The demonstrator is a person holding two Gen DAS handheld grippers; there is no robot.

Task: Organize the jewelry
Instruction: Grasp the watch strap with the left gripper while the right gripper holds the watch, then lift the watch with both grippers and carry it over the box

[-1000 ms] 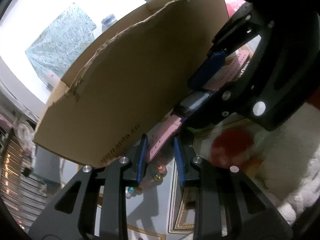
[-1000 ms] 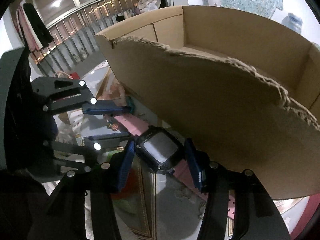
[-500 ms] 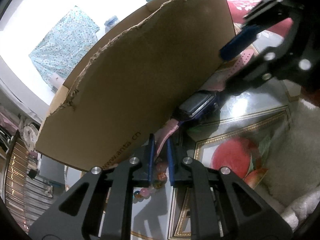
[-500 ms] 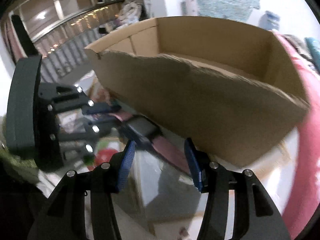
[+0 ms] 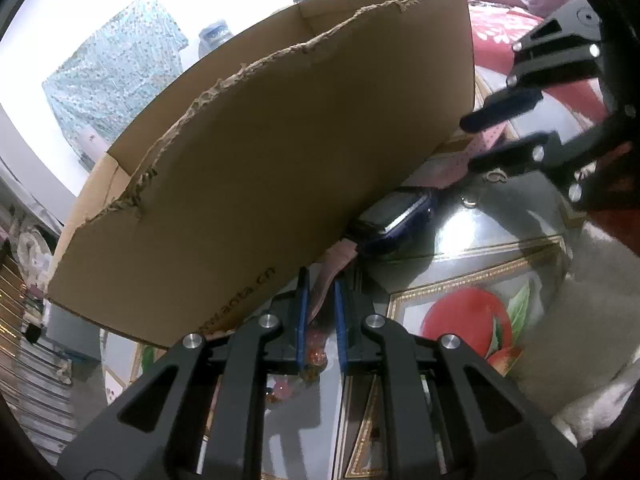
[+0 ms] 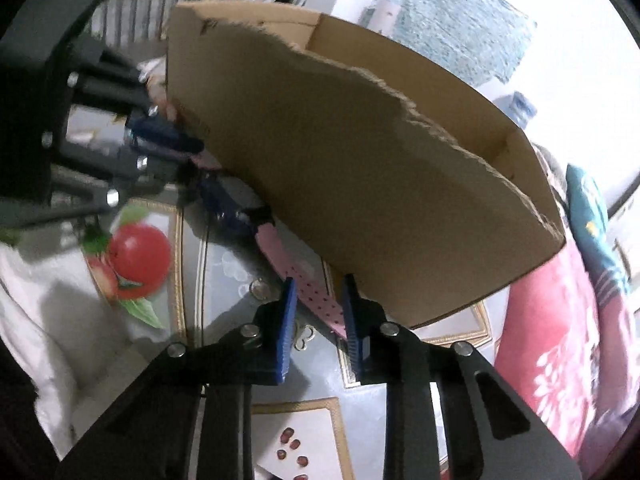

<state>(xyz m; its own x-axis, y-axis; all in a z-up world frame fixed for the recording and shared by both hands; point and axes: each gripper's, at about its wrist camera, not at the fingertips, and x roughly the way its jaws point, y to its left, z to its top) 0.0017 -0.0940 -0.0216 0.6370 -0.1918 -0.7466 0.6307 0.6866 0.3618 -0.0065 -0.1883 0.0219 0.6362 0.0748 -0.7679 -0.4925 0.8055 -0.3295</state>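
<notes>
Left wrist view: the left gripper (image 5: 320,312) is nearly closed, its blue pads pinching the pink strap end of the watch (image 5: 394,214). The watch lies on the glossy table (image 5: 500,232), against the cardboard box (image 5: 280,168) front wall.

Right wrist view: the right gripper (image 6: 318,320) is parted, straddling the watch's (image 6: 316,296) perforated strap beside the box (image 6: 360,184); contact cannot be told.

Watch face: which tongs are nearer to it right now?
Left, as far as the views show. The left tongs pinch the pink strap just short of the watch face. The right tongs straddle the perforated strap end, farther along the band.
</notes>
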